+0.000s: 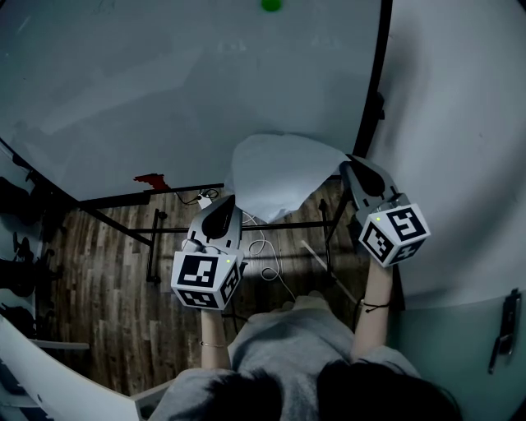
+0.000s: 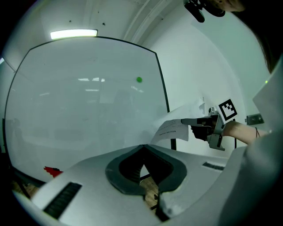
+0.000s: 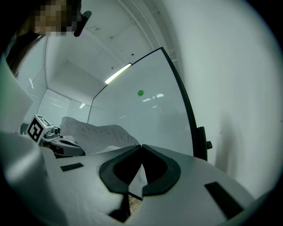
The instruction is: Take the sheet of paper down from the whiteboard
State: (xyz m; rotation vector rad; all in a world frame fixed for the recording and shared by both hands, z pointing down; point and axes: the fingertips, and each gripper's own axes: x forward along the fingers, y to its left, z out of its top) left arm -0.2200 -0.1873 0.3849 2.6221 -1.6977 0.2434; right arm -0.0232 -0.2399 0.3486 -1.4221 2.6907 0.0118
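The white sheet of paper (image 1: 275,175) hangs free in front of the whiteboard (image 1: 164,82), stretched and curled between my two grippers. My left gripper (image 1: 229,200) is shut on its lower left edge; in the left gripper view a white sliver of the sheet (image 2: 144,171) shows behind the closed jaws. My right gripper (image 1: 348,163) is shut on the right edge, and the printed sheet (image 3: 95,132) runs away to the left in the right gripper view. A small green magnet (image 1: 270,4) stays on the board above the paper.
The board's black frame (image 1: 371,90) stands just right of the paper, with a pale wall (image 1: 460,123) beyond. A red object (image 1: 149,178) lies on the board's lower rail. Stand legs and cables (image 1: 267,259) sit on the wooden floor below. A door handle (image 1: 503,329) is at far right.
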